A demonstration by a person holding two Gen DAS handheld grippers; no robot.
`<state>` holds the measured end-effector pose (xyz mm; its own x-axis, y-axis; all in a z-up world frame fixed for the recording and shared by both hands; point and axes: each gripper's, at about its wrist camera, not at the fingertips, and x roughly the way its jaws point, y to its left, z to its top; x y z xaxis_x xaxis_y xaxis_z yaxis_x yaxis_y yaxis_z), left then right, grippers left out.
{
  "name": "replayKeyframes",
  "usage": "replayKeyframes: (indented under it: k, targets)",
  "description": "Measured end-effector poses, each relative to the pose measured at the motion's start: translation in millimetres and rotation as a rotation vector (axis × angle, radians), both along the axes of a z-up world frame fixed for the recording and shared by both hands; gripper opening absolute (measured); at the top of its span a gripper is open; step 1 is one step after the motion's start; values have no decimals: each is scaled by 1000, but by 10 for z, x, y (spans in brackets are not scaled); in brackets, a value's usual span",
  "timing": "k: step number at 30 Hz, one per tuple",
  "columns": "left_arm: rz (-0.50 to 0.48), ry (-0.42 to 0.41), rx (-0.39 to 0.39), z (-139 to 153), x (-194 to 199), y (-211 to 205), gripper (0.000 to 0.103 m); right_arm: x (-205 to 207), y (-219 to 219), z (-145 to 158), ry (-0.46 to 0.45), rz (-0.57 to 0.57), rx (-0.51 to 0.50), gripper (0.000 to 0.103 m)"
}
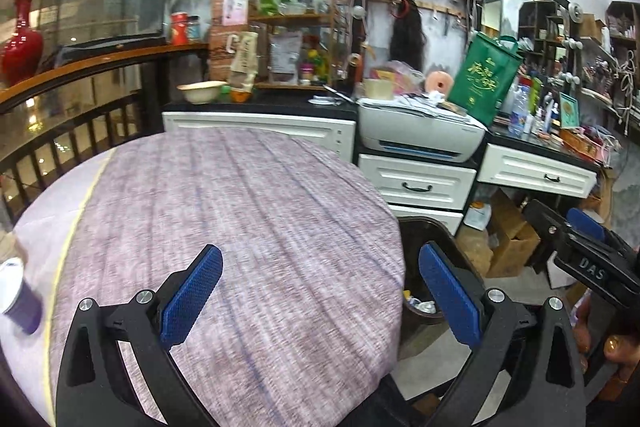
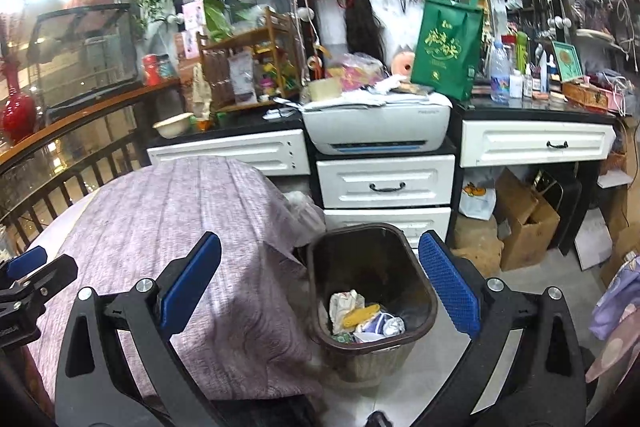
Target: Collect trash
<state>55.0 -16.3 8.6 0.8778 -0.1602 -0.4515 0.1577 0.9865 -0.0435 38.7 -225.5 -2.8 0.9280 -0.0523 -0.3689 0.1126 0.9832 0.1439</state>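
Right claw, jaws apart and empty, hovers over brown bin holding crumpled wrappers.

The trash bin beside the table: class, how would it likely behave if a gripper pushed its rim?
The trash bin looks like thin plastic, so probably light and apt to slide on the smooth floor. It holds only some crumpled trash at the bottom, adding little weight. Being fairly tall, it might tip rather than slide.
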Motion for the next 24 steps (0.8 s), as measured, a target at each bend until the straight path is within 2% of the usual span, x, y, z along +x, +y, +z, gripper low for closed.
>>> replayKeyframes:
  k: [7, 11, 19, 24]
  targets:
    - [83, -62, -20, 47, -290, 145, 97, -318, 172, 37, -85, -1, -67, 97]
    - [127, -104, -20, 67, -395, 210, 97, -437, 163, 37, -113, -30, -66, 97]
    - [139, -141, -7, 99, -447, 165, 97, -599, 155, 96, -187, -37, -80, 97]
    - [141, -151, -21, 100, -475, 201, 97, -604, 202, 108, -194, -6, -107, 97]
